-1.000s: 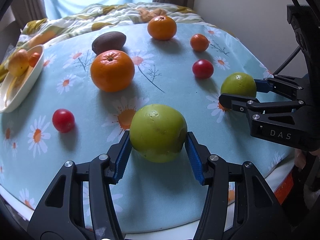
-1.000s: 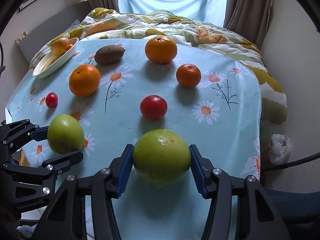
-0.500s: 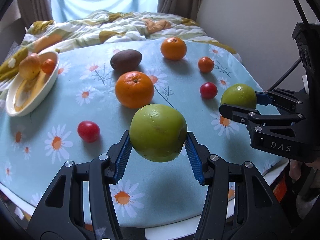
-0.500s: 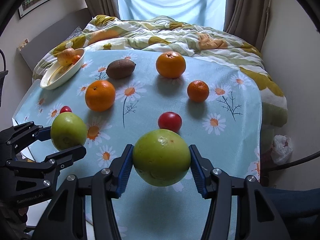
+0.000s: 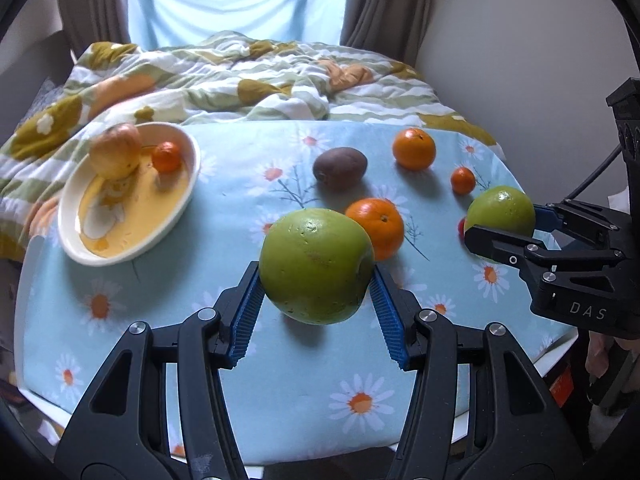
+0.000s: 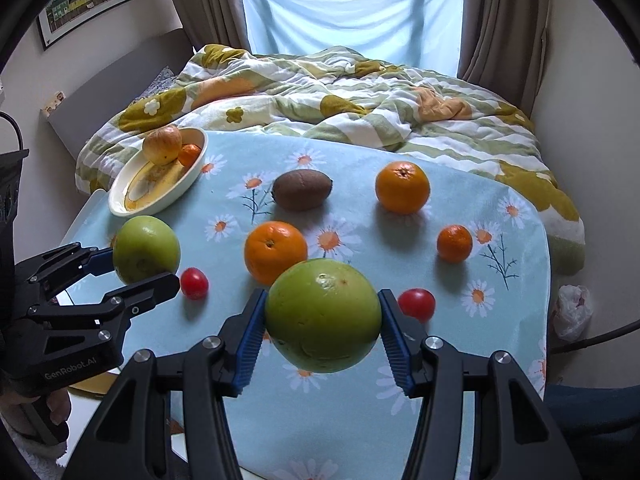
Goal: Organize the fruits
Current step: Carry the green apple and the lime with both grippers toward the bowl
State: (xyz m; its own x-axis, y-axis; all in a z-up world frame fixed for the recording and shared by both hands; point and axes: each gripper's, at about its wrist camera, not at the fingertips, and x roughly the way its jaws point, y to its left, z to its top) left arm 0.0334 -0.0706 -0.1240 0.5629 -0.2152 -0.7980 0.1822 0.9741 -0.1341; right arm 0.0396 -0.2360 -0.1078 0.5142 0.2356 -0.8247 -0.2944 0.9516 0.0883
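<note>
My left gripper (image 5: 316, 280) is shut on a green apple (image 5: 316, 266) and holds it well above the table; it also shows in the right wrist view (image 6: 146, 249). My right gripper (image 6: 322, 322) is shut on a second green apple (image 6: 323, 316), also raised; it shows at the right of the left wrist view (image 5: 502, 210). A white and yellow dish (image 5: 120, 236) at the table's far left holds a yellow-red apple (image 5: 116, 151) and a small orange (image 5: 166, 157).
On the daisy tablecloth (image 6: 500, 320) lie a kiwi (image 6: 302, 189), two large oranges (image 6: 275, 251) (image 6: 402, 187), a small orange (image 6: 454, 243) and two tomatoes (image 6: 194, 283) (image 6: 417, 303). A rumpled quilt (image 6: 340, 92) lies behind the table. A wall stands on the right.
Both grippers have lifted their green apples up off the table and risen. The left one now faces more toward the dish, which has come further into view.
</note>
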